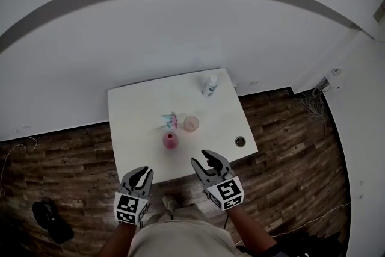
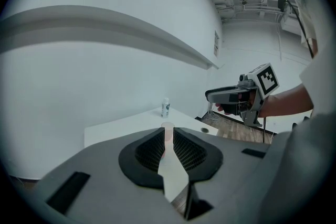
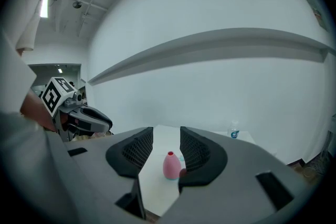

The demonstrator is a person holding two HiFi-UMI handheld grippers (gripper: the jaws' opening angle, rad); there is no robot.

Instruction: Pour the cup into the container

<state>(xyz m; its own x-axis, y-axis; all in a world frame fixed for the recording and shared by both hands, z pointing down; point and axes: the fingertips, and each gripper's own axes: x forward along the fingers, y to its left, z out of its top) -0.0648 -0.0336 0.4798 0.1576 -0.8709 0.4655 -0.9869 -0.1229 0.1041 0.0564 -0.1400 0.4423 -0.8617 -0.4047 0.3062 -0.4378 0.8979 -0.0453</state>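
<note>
Both empty: left gripper (image 1: pixel 145 171) barely parted, right gripper (image 1: pixel 202 160) wider; that narrow, you'd likely topple the translucent pink plastic cup (image 1: pixel 191 123).

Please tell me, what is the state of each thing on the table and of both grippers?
cup, upright, untouched
pink container, upright, top open
bottle, upright
left gripper, barely open, empty
right gripper, open, empty

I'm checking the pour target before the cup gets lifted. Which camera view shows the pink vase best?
The right gripper view: the pink vase stands close and side-on, with its narrow mouth visible at the top. The head view shows it only small, from steeply above. In the left gripper view I can't make it out.
</note>
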